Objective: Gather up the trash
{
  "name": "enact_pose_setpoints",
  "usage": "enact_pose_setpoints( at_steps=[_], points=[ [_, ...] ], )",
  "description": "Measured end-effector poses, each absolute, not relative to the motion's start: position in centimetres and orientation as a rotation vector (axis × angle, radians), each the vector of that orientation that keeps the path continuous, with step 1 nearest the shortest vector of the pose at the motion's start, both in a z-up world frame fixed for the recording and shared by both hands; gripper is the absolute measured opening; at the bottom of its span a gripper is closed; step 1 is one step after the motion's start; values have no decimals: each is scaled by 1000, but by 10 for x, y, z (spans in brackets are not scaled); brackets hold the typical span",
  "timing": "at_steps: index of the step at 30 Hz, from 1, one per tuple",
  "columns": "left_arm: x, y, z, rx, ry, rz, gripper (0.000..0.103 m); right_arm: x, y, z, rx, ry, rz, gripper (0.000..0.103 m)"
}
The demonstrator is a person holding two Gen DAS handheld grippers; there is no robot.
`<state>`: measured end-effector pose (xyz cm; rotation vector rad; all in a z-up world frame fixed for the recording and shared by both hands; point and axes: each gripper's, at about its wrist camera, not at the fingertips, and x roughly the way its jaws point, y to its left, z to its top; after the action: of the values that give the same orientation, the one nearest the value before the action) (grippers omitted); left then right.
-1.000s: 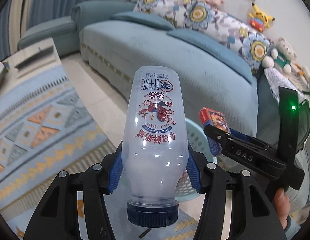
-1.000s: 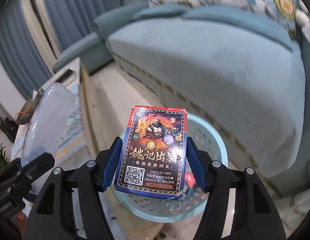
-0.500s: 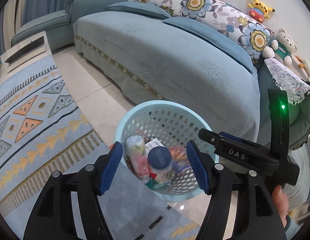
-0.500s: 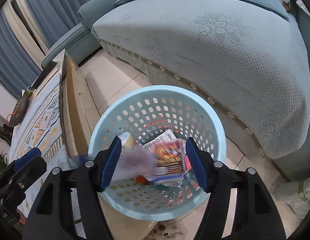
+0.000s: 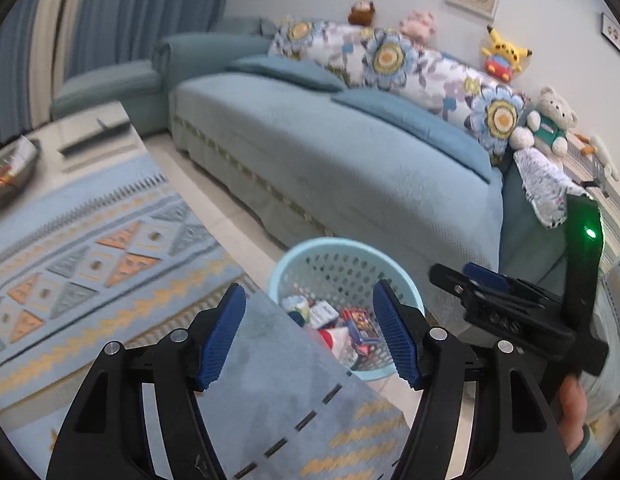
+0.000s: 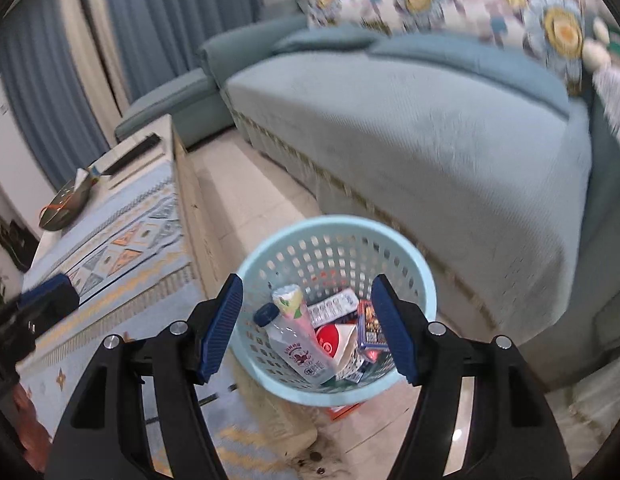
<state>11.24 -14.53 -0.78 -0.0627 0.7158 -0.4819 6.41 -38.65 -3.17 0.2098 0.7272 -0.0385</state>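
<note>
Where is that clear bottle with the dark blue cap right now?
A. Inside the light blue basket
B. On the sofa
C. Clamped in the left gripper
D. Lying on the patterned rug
A: the right wrist view shows the bottle lying in the light blue basket among other trash, while the left gripper and right gripper are both open and hold nothing.

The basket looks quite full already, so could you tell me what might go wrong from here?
1. The bottle leans against the basket wall, cap near the rim; further trash may not settle.
2. The light basket stands close beside the table edge; a bump from the right gripper might tip it.
</note>
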Motion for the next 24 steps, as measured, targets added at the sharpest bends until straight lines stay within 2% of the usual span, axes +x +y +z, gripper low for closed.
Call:
enact_pose_setpoints(
  at_steps=[3,7,11,16,21,24],
  points=[
    [86,-129,9,-60,656,-452,72,34,-368,-15,176,626,-63,75],
    [52,-112,25,-36,591,-414,76,7,-338,3,127,552,-72,77],
    [24,-97,32,-1,521,-334,87,-13,-317,20,142,481,-84,84],
    [-2,-79,29,-26,440,-227,90,-27,-310,21,181,417,-120,84],
    [-5,-75,19,-23,407,-201,90,-38,-297,13,105,337,-193,84],
    [-4,-72,10,-36,382,-185,93,-38,-289,8,62,318,-213,84]
  ],
)
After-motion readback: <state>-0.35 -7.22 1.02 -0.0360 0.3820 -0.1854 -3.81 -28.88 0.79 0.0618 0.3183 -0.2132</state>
